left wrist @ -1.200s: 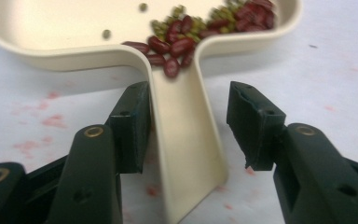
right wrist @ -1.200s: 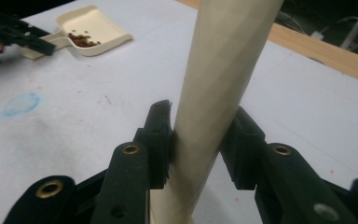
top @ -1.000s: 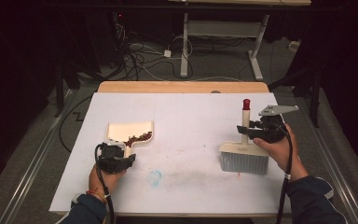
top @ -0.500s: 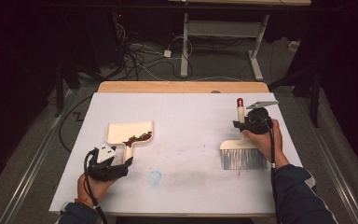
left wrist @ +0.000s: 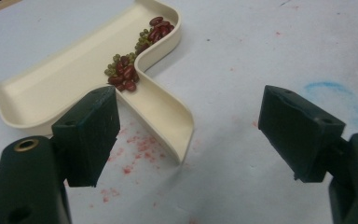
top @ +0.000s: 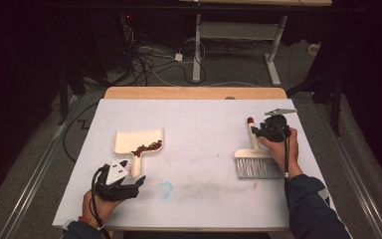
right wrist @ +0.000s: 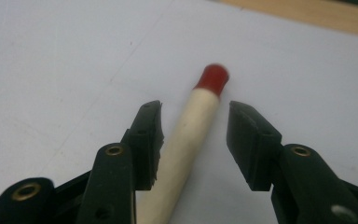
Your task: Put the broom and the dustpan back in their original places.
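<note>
A cream dustpan lies left of centre on the white table, holding a small heap of red and green beans. My left gripper sits just behind its short handle, jaws wide open and empty; in the left gripper view the dustpan and beans lie ahead of the left gripper. On the right lies a hand brush with a red-tipped wooden handle. My right gripper is open, its jaws straddling that handle; from above, the right gripper rests over the handle.
The white sheet covers the table, with a wooden strip along the far edge. A blue smudge and faint red specks mark the middle. Cables and desk legs lie on the floor beyond.
My left gripper has drawn back from the dustpan toward the near edge. The right gripper has opened around the brush handle, and the brush has shifted slightly and lies flat.
</note>
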